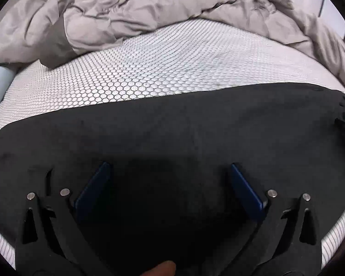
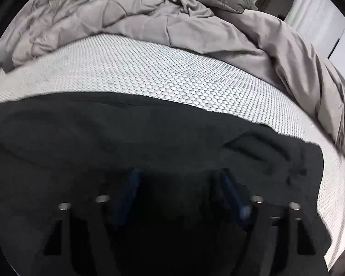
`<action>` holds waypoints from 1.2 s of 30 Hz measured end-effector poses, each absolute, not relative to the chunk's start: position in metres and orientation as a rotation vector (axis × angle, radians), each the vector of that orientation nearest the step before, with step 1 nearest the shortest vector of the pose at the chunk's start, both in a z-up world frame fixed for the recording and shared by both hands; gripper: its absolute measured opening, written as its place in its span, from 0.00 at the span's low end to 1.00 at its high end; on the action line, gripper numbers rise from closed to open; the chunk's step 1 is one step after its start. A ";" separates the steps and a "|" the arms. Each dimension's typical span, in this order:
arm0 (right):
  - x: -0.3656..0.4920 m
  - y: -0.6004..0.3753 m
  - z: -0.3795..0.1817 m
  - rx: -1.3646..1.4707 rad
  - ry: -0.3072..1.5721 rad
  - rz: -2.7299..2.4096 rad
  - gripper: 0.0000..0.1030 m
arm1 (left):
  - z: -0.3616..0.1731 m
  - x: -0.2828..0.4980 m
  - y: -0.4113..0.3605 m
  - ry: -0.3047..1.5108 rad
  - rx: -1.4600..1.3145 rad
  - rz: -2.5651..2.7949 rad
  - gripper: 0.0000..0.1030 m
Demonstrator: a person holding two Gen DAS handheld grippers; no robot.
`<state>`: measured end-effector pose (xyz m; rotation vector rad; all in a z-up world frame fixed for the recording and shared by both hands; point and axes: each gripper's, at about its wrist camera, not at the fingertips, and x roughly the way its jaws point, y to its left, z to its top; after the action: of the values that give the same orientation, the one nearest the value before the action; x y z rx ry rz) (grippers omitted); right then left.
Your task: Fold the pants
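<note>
Black pants (image 1: 172, 124) lie spread flat across the bed, on the honeycomb-patterned mattress (image 1: 149, 73), running side to side right under both cameras. The left claw (image 1: 170, 172) hangs over the dark cloth with its blue pads (image 1: 94, 188) set wide apart, nothing pinched between them, fabric beneath the gap. Over in the right wrist view, the right claw (image 2: 179, 179) is blurred, jaws partway apart above the pants (image 2: 149, 133); whether cloth is caught between them I cannot tell. A rumpled grey duvet (image 1: 138, 11) is heaped at the far side of the mattress, clear of the pants. A fingertip (image 1: 163, 269) peeks in at the bottom edge.
</note>
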<state>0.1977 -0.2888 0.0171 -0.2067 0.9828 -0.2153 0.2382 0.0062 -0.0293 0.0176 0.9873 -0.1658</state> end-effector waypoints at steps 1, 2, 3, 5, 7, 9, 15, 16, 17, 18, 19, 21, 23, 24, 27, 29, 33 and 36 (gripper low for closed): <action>0.195 -0.279 0.026 -0.200 0.960 -0.164 0.58 | -0.025 0.232 0.003 0.973 0.001 -0.213 0.99; 0.189 -0.260 0.033 -0.199 0.934 -0.087 0.58 | -0.021 0.219 -0.003 0.964 -0.006 -0.272 0.99; 0.183 -0.241 0.038 -0.209 0.915 -0.017 0.58 | -0.020 0.208 -0.008 0.963 0.006 -0.306 0.99; 0.187 -0.206 0.036 -0.231 0.911 0.110 0.58 | -0.030 0.195 -0.014 0.992 0.088 -0.310 0.99; 0.184 -0.171 0.022 -0.267 0.945 0.206 0.58 | -0.042 0.192 -0.008 1.022 0.130 -0.257 0.99; 0.183 -0.150 -0.004 -0.352 0.995 0.206 0.58 | -0.045 0.180 0.012 1.007 0.091 -0.267 0.99; 0.177 -0.193 -0.007 -0.401 0.987 0.053 0.61 | -0.034 0.145 0.088 0.988 0.046 -0.193 0.85; 0.174 -0.203 -0.007 -0.395 0.986 0.020 0.63 | -0.030 0.143 0.096 0.981 0.045 -0.194 0.75; 0.176 -0.220 -0.007 -0.369 0.987 -0.009 0.65 | -0.022 0.137 0.105 0.960 0.062 -0.170 0.75; 0.174 -0.228 -0.006 -0.338 0.988 -0.020 0.65 | -0.012 0.127 0.115 0.910 0.066 -0.145 0.75; 0.172 -0.235 -0.002 -0.294 0.982 -0.014 0.65 | -0.006 0.125 0.126 0.878 0.053 -0.138 0.75; 0.168 -0.233 0.003 -0.299 0.962 -0.011 0.65 | 0.004 0.122 0.155 0.827 -0.028 -0.105 0.75; 0.171 -0.228 0.009 -0.297 0.953 0.016 0.65 | 0.000 0.128 0.182 0.815 -0.110 -0.045 0.71; 0.171 -0.225 0.010 -0.286 0.950 0.030 0.65 | -0.009 0.136 0.190 0.841 -0.131 -0.025 0.66; 0.172 -0.210 0.012 -0.289 0.938 0.059 0.65 | -0.044 0.161 0.200 0.972 -0.091 0.017 0.36; 0.172 -0.202 0.011 -0.298 0.943 0.089 0.65 | -0.044 0.160 0.204 0.947 -0.099 0.002 0.31; 0.173 -0.187 -0.002 -0.409 0.955 0.051 0.66 | -0.035 0.148 0.228 0.904 -0.061 0.175 0.20; 0.174 -0.191 -0.002 -0.411 0.957 0.032 0.68 | -0.025 0.142 0.237 0.880 -0.104 0.175 0.20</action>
<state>0.1741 -0.1909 -0.0023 -0.4111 0.9565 0.0321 0.1422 0.2367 -0.0250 -0.1045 0.8796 0.1745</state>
